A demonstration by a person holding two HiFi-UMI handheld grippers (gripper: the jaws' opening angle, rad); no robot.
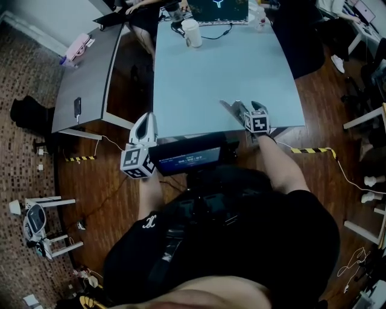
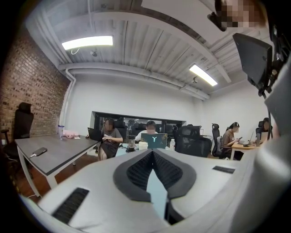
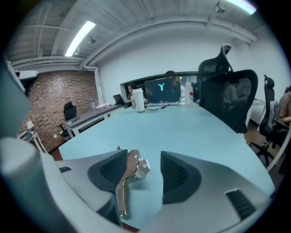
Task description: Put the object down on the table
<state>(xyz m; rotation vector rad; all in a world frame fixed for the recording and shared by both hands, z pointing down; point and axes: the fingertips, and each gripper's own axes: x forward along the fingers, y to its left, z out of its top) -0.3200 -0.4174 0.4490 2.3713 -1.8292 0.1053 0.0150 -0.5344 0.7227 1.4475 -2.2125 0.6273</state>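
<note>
Containers: a white cup (image 1: pixel 192 33) stands at the far edge of the surface (image 1: pixel 223 66), left of a laptop (image 1: pixel 220 9). A clear bottle (image 1: pixel 260 20) stands near the far right corner. The contents of the cup and the bottle cannot be seen from any view.

Task's thing: a metal piece (image 3: pixel 129 175), bent and with a rounded knob at its upper end, sits over the near edge of the surface towards the right corner. In the head view it shows as a grey strip (image 1: pixel 228 108) just left of the right tool (image 1: pixel 248 107).

Right tool (image 3: pixel 144 159): released. Its jaws stand apart, and the metal piece lies between them, flat against the left pad (image 3: pixel 111 170). Bare surface shows between the knob and the right pad. Whether the piece rests on the surface or only leans on the pad cannot be told.

Left tool (image 2: pixel 153 154): clenched on nothing, with its pads meeting at the tips. In the head view it hangs off the near edge by the near left corner (image 1: pixel 146 121), well apart from the metal piece.

The rest of the surface between the near edge and the far-edge items is bare.
</note>
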